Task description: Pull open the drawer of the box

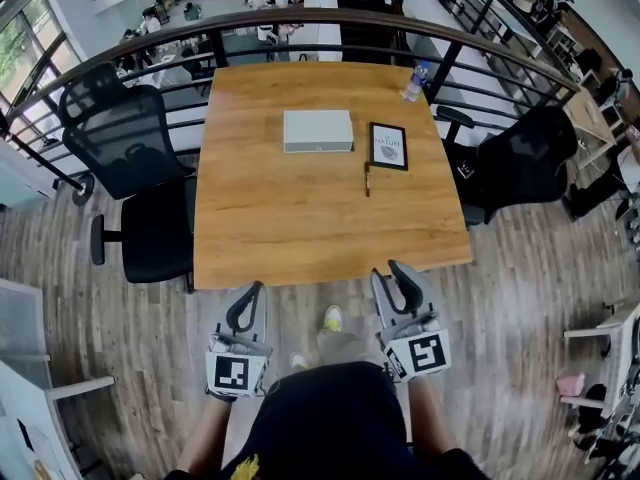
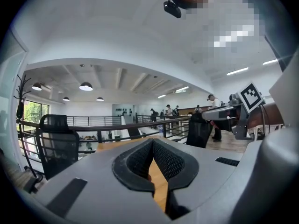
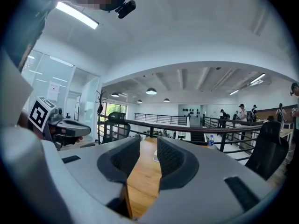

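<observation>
1. Head view: we are standing at the near edge of the desk [image 1: 300,218], holding both claws low in front of us and short of its top. The box [image 1: 318,130] is lying on the far half of the desk, well apart from both claws, with its long axis running left to right across our line of reach. A framed print [image 1: 388,145] is sitting just beside it on the right, and a pen [image 1: 367,179] is lying a little nearer to us. The left claw [image 1: 258,288] and the right claw [image 1: 388,271] are flanking the box's centre line about evenly, so we are judging neither hand clearly nearer. We cannot make out the drawer pull from here.

2. Left gripper view: the left claw [image 2: 153,143] is showing its jaw tips meeting, closed on nothing, with only desk wood [image 2: 159,183] visible through the gap lower down. The box is not showing.

3. Right gripper view: the right claw [image 3: 148,146] is holding its jaws apart and empty. A pale edge [image 3: 154,156] far along the desk is peeking between them, and we are taking it for the box, straight ahead. We are judging this hand the readier one, since it is already open and pointing along the desk toward the box's long near face.
</observation>
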{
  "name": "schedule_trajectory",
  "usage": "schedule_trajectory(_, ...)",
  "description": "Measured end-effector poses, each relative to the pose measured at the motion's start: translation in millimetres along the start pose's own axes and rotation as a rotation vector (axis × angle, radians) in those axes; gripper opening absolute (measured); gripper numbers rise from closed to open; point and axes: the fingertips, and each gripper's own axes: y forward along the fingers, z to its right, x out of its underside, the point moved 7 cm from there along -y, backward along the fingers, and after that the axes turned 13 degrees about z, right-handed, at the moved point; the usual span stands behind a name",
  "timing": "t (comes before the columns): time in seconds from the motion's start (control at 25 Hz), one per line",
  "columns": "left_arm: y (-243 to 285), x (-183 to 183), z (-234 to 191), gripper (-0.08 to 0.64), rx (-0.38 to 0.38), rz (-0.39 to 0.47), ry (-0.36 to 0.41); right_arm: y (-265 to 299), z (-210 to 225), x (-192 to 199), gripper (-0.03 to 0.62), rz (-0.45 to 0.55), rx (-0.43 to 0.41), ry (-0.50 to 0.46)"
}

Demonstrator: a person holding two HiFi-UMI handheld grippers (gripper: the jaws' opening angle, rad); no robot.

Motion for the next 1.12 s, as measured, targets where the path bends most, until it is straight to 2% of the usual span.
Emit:
schedule_trajectory(0.28, 93.4, -22.0, 9.2, 0.017, -0.049, 0.015, 0.036, 49.8, 79.7, 4.1, 0.1, 0.018, -0.046, 0.02)
schedule_trajectory(0.6, 164.0, -22.3, 26.3, 0.015, -0.071, -0.006, 0.097, 76.8, 160.5, 26.1, 0.077, 0.049, -0.019, 0.091)
schedule_trajectory(0.76, 181.8, -19.4, 28.4, 0.016, -0.068, 0.001, 0.118, 90.3, 176.9, 36.1, 0.077, 0.035, -0.029, 0.114)
schedule_trajectory(0.88, 184.3, -10.2, 39.4, 0.015, -0.081, -0.045, 0.096, 90.5, 185.3, 49.5, 0.077, -0.003, -0.05, 0.138)
schedule_trajectory(1.12, 197.0, -3.2, 25.3, 0.015, -0.103, -0.063, 0.095, 114.4, 184.0, 60.8, 0.077, 0.0, -0.081, 0.142)
